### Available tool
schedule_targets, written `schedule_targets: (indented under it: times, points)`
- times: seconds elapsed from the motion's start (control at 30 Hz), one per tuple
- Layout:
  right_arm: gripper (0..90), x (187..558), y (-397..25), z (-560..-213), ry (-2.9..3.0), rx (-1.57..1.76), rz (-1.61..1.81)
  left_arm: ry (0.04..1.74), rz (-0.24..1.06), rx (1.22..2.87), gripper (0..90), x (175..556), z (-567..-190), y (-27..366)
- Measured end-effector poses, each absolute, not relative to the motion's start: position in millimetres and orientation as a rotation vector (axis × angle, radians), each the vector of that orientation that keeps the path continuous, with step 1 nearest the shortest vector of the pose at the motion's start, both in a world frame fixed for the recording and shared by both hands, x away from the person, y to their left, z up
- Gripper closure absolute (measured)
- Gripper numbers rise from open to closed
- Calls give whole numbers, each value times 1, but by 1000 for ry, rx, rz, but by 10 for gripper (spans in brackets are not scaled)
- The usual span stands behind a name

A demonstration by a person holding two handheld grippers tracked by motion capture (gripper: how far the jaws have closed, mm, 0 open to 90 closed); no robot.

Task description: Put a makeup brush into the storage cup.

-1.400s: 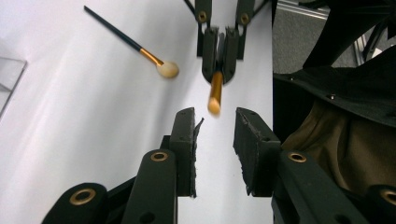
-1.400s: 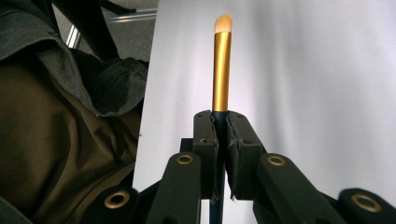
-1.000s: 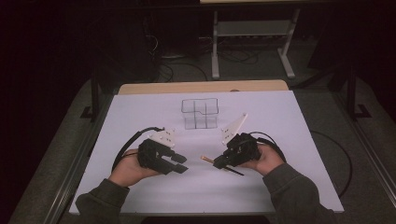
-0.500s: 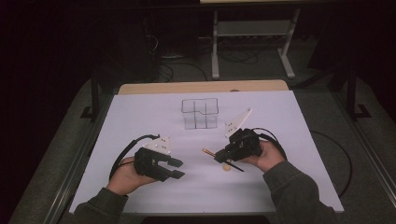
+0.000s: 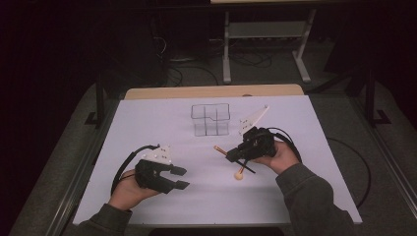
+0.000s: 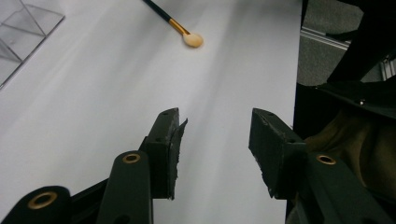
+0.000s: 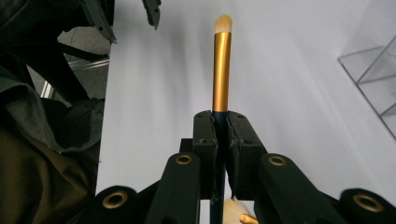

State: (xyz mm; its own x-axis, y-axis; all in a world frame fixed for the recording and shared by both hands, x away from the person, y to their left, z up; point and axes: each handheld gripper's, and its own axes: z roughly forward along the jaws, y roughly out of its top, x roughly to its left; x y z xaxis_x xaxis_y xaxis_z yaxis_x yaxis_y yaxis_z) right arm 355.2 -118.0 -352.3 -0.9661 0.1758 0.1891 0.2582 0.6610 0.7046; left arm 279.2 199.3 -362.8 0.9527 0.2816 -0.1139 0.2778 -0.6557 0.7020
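The right gripper (image 7: 220, 140) is squeezed tight on a makeup brush (image 7: 222, 70) with a gold neck and a soft tan tip. A second brush (image 5: 239, 173) lies on the white table (image 5: 305, 196) just near it. The left gripper (image 5: 178, 178) sits at the near left with its jaws wide apart, holding nothing. A clear plastic organizer (image 5: 210, 119) stands farther back

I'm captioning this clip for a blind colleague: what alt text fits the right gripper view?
The right gripper is shut on a makeup brush, whose gold ferrule and pale tip point up and away over the white table. A clear acrylic organizer sits at the right edge, a dark sleeve at the left.
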Motion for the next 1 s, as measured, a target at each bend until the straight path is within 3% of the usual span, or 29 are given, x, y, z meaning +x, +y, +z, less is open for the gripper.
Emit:
schedule_targets:
  times: [1.0]
  points:
    - [822, 396, -105, -319, -2816, -399, -1214, 520, 106, 2266, 419, 280, -385, 227]
